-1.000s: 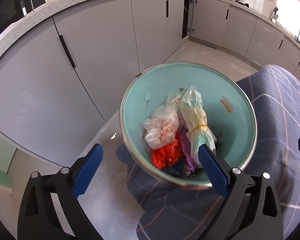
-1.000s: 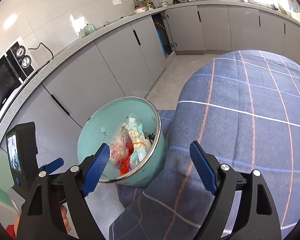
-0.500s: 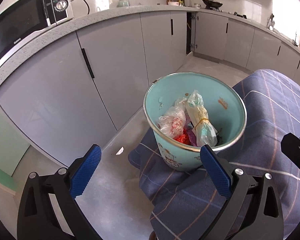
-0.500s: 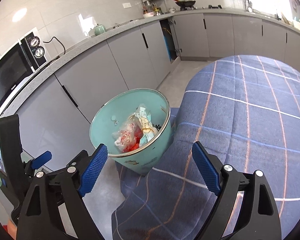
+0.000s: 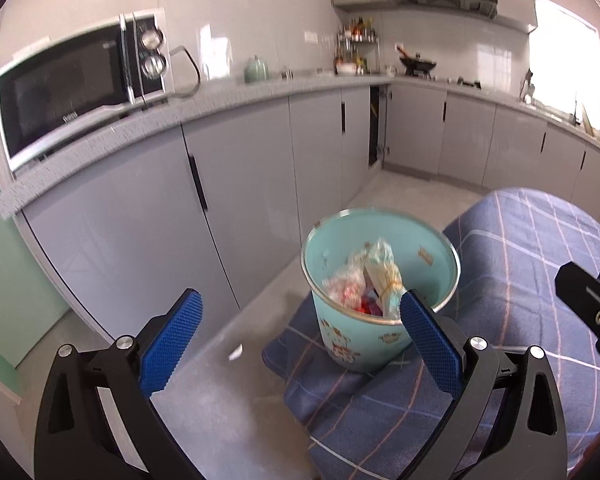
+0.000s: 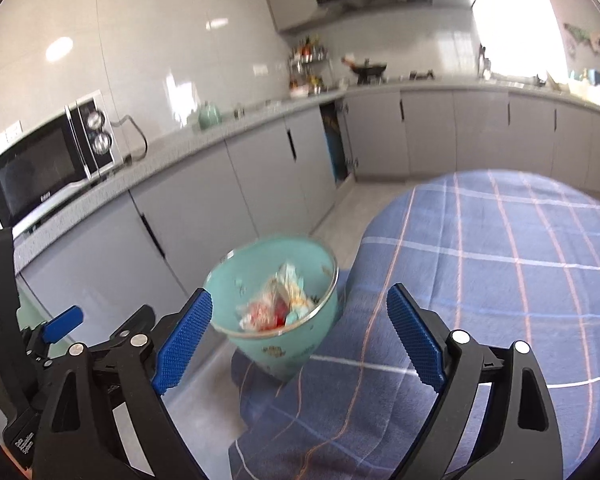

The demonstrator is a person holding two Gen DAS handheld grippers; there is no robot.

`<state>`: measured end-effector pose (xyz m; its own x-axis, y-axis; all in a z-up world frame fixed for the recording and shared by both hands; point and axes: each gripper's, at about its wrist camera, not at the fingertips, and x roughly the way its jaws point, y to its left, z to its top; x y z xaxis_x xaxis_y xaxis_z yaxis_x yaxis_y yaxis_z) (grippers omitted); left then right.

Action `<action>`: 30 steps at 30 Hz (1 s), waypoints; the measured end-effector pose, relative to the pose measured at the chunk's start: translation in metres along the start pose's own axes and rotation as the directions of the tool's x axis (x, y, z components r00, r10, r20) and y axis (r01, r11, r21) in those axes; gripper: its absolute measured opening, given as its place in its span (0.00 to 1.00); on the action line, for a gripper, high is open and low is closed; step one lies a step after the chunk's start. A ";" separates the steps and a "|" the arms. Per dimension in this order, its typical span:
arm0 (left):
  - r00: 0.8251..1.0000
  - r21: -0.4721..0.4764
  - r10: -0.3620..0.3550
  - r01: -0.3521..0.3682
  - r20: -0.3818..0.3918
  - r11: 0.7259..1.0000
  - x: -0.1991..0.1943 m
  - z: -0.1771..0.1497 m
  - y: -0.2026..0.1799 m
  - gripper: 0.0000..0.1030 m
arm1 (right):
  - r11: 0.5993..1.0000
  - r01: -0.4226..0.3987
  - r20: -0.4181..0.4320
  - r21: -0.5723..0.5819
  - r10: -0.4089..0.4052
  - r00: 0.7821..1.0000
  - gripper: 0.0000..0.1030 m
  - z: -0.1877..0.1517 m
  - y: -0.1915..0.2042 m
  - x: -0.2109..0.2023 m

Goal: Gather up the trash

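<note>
Both my tools are empty. Left gripper [image 5: 298, 344]: blue pads spread wide, nothing between them. Right gripper [image 6: 300, 338]: same, spread wide, holding nothing.

The trash bin [image 5: 364, 344] is a teal bucket with a metal rim and cartoon prints on the outside. It stands upright on the floor, on the hanging edge of the blue plaid tablecloth [image 5: 532, 240], right against the draped table side. In the left view my right pad overlaps its rim, but I read that as line of sight, not contact. In the right view the bin [image 6: 296, 348] sits between and beyond my pads, clear of both.

Inside the bin is the trash [image 5: 374, 276]: a clear crumpled plastic bag with red print, a pale wrapped bundle with a yellow band round it, and something red underneath. The right view is motion-blurred there, so I can't resolve the pieces any finer.

The right tool's black body shows at the right edge of the left view, over the cloth.

Surroundings: grey cabinets [image 5: 244, 184] along the wall, a microwave [image 5: 72, 84] on the counter, a green teapot [image 5: 256, 70] further along, and a wok [image 5: 418, 65] on the stove at the far corner.
</note>
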<state>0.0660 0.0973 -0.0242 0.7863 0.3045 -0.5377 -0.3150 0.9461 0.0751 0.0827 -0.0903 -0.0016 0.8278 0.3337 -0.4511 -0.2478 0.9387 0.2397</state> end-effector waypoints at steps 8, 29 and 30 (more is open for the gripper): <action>0.996 0.004 0.007 -0.007 0.087 1.000 -0.025 0.005 0.006 0.95 | 1.000 0.004 0.093 0.014 -0.005 0.996 0.87 0.006 0.003 -0.022; 0.987 -0.028 -0.014 0.019 0.158 0.999 -0.051 0.006 0.016 0.95 | 1.000 -0.006 0.170 0.016 0.003 0.985 0.88 0.006 0.011 -0.047; 0.987 -0.027 -0.015 0.019 0.159 0.999 -0.052 0.006 0.016 0.95 | 1.000 -0.005 0.172 0.017 0.002 0.985 0.88 0.007 0.011 -0.047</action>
<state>0.0239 0.0972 0.0101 0.8654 0.3041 -0.3982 -0.3142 0.9484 0.0416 0.0440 -0.0960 0.0282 0.9015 0.3155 -0.2964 -0.2432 0.9356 0.2561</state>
